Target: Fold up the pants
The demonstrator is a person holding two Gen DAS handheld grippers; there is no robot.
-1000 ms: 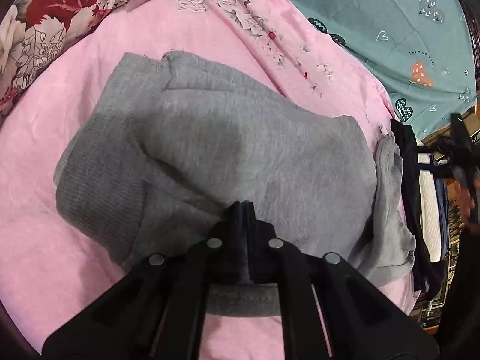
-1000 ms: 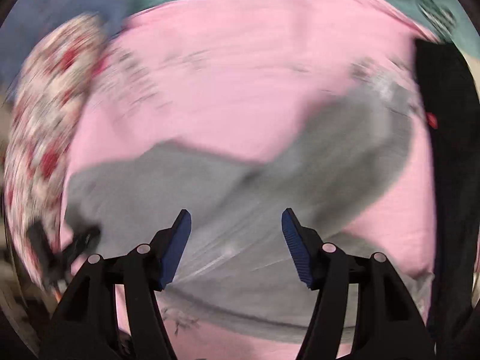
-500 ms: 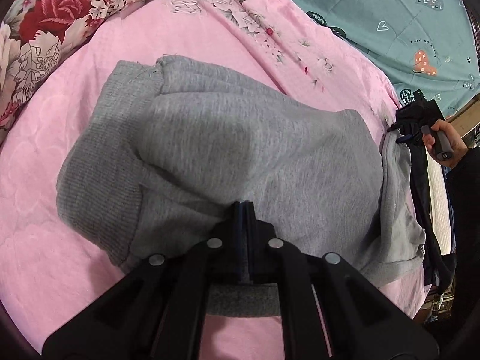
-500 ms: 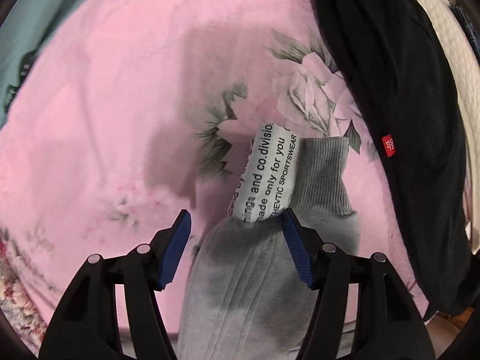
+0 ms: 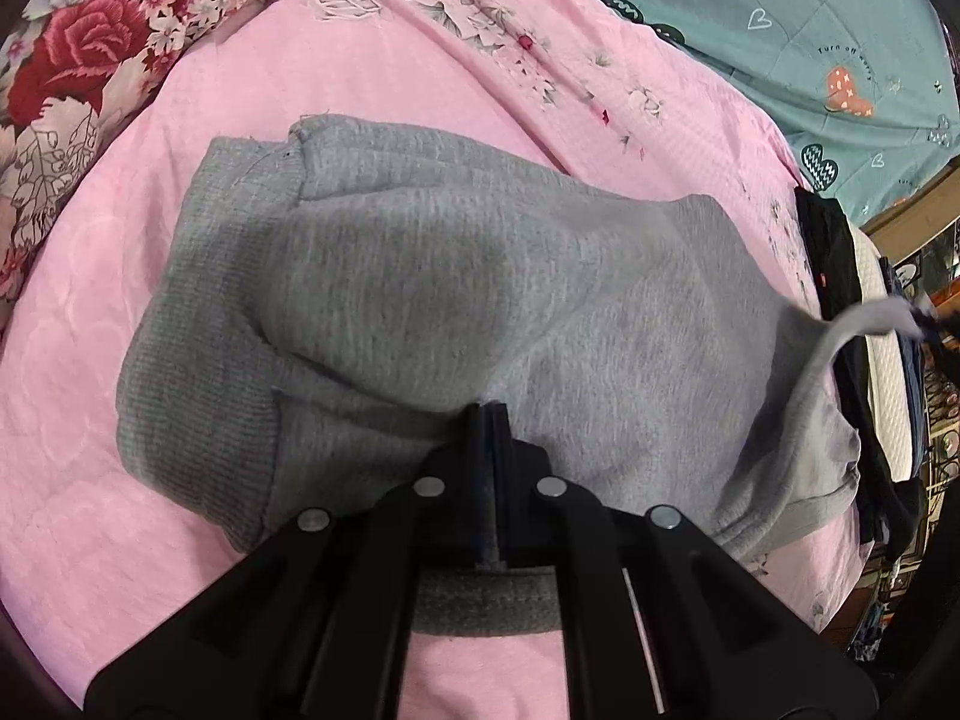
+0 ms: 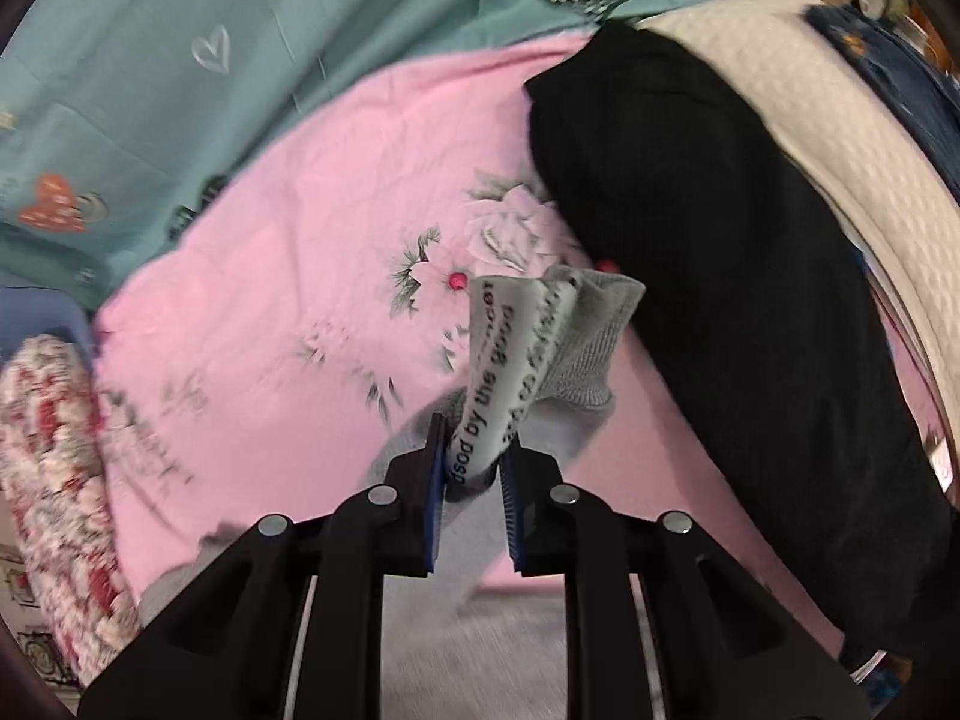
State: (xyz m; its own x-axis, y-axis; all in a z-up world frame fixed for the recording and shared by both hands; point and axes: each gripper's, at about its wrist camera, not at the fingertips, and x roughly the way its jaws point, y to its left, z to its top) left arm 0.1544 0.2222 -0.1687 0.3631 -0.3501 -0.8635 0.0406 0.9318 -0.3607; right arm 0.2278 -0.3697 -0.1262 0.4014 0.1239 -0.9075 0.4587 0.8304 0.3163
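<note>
Grey sweatpants (image 5: 456, 276) lie folded on a pink bedsheet (image 5: 90, 480). My left gripper (image 5: 489, 414) is shut on a pinch of their grey fabric near the waistband (image 5: 480, 600). In the left wrist view one leg end (image 5: 864, 318) is lifted off the bed at the right edge. In the right wrist view my right gripper (image 6: 474, 468) has its jaws closing on that leg end. A white band with black lettering (image 6: 498, 372) sits pressed between the blue pads (image 6: 433, 468). The ribbed grey cuff (image 6: 591, 336) sticks out beyond them.
A black garment (image 6: 720, 240) lies just right of the leg end, with a cream quilted piece (image 6: 870, 192) and dark blue cloth (image 6: 900, 60) beyond it. A teal sheet with hearts (image 6: 180, 60) covers the far side. A red floral cover (image 5: 78, 60) borders the left.
The right gripper swung over to the leg end, closed from wide open onto the lettered band and raised it. The left gripper stayed shut in place on the pants.
</note>
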